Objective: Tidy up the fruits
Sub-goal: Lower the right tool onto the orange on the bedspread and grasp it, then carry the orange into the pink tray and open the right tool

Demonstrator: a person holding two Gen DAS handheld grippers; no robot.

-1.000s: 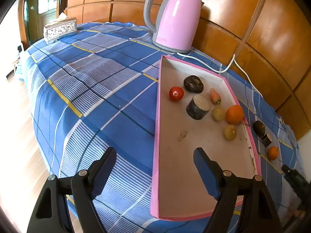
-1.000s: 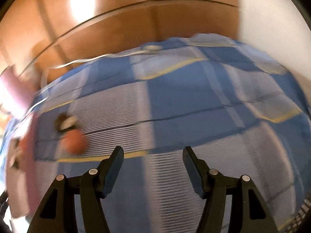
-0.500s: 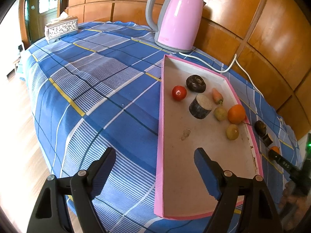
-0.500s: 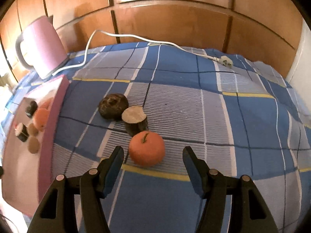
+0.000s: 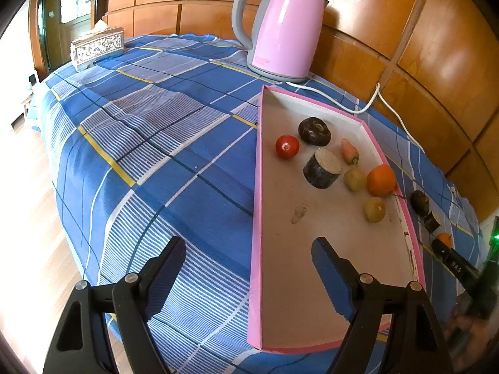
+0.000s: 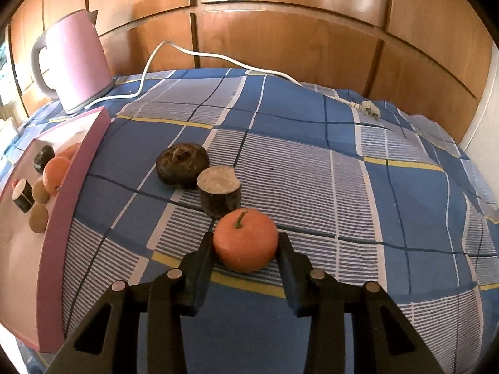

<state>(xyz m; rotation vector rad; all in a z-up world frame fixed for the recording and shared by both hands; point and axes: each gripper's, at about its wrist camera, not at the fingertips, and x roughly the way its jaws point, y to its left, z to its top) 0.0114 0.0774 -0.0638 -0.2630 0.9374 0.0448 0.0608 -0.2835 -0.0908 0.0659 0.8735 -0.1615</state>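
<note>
The right gripper [image 6: 246,243] is closing its jaws around the orange [image 6: 245,243] sitting on the checked cloth [image 6: 312,171] at lower centre; the pads appear to be touching its sides, though its underside is hidden. The left gripper [image 5: 249,265] is hanging wide open, empty, straddling the pink tray's [image 5: 255,218] near edge, its lower right corner being cut off.

Worktop under a blue checked cloth [image 5: 162,143]

You are looking at a cloth-covered worktop carrying a pink kettle [image 5: 285,25], its white cord [image 6: 218,57], a pink tray [image 5: 254,218], a silver tissue box [image 5: 96,46], and, lying on the cloth beside the tray, an orange [image 6: 245,244], a dark cut cylinder [image 6: 220,194] and a dark round fruit [image 6: 182,163].
</note>
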